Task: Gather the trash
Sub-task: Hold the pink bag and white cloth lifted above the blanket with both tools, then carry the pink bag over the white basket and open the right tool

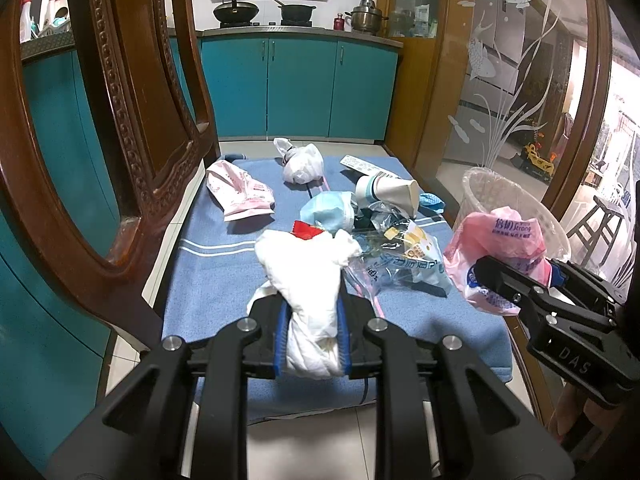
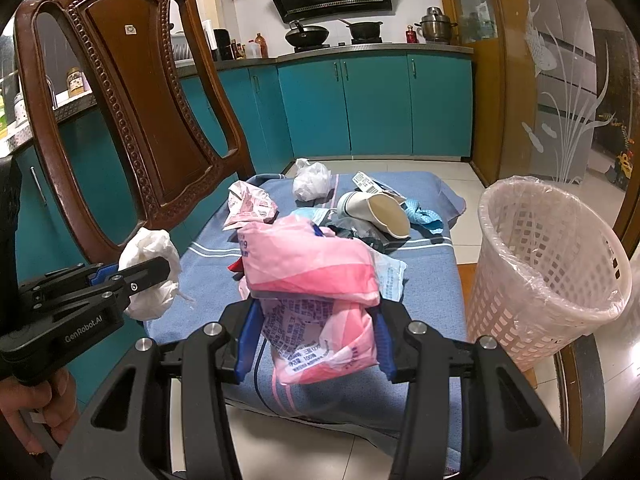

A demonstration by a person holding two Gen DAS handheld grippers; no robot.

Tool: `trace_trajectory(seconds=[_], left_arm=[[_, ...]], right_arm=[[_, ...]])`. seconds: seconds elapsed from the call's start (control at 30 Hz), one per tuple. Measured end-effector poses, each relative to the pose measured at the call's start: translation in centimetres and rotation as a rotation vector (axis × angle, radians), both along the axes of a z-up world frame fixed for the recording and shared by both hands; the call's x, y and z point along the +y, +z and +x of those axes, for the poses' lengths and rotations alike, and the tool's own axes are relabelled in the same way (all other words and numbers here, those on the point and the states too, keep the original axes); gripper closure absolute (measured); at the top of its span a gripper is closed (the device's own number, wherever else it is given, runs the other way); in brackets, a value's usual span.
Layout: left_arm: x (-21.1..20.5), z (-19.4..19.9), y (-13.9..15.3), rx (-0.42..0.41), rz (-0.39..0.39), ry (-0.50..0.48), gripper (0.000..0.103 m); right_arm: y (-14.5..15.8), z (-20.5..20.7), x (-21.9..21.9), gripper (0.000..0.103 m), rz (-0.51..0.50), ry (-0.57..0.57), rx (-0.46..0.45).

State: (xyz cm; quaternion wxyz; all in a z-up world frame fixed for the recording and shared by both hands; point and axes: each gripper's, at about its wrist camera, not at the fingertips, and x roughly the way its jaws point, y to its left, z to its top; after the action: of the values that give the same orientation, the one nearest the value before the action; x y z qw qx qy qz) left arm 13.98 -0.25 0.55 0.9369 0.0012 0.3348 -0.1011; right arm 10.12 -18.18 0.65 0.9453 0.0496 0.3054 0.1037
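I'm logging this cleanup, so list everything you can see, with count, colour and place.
white crumpled tissue: one, white, held in left gripper
pink plastic wrapper: one, pink, held in right gripper
waste basket: one, white lattice with clear liner, right of the cloth
blue cloth: one, blue with stripes, under the trash
paper cup: one, white, lying on its side
face mask: one, light blue, mid cloth
white knotted bag: one, far end
wooden chair: one, brown, left
left gripper: black, blue pads
right gripper: black, blue pads
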Motion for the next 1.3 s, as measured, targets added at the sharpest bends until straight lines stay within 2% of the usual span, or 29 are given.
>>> trace_trajectory(seconds=[0.67, 0.87, 0.93, 1.1, 1.27, 1.3], left_arm=[[0.2, 0.0, -0.4, 0.008, 0.004, 0.001, 0.082], [0.2, 0.0, -0.5, 0.012, 0.003, 0.0, 0.082], [0.2, 0.0, -0.5, 0.014, 0.0, 0.0, 0.082], [0.1, 0.0, -0.5, 0.014, 0.003, -0.004, 0.082], [0.1, 0.3, -0.7, 0.018, 0.003, 0.003, 0.082], [0.0, 0.3, -0.8, 0.02, 0.005, 0.003, 0.082]], right_arm=[[0.0, 0.1, 0.0, 0.056, -0.001, -0.005, -0.001], [1.1, 0.4, -1.8, 0.056, -0.022, -0.062, -0.057], [1.9, 0.9, -3.5, 0.056, -0.037, -0.109, -0.093], [2.9, 3.6, -11.0, 0.055, -0.036, -0.322, -0.143], [0.0, 7.1, -18.6, 0.053, -0.002, -0.498, -0.035], [-0.9, 7.8, -19.5, 0.047, 0.008, -0.51, -0.009]])
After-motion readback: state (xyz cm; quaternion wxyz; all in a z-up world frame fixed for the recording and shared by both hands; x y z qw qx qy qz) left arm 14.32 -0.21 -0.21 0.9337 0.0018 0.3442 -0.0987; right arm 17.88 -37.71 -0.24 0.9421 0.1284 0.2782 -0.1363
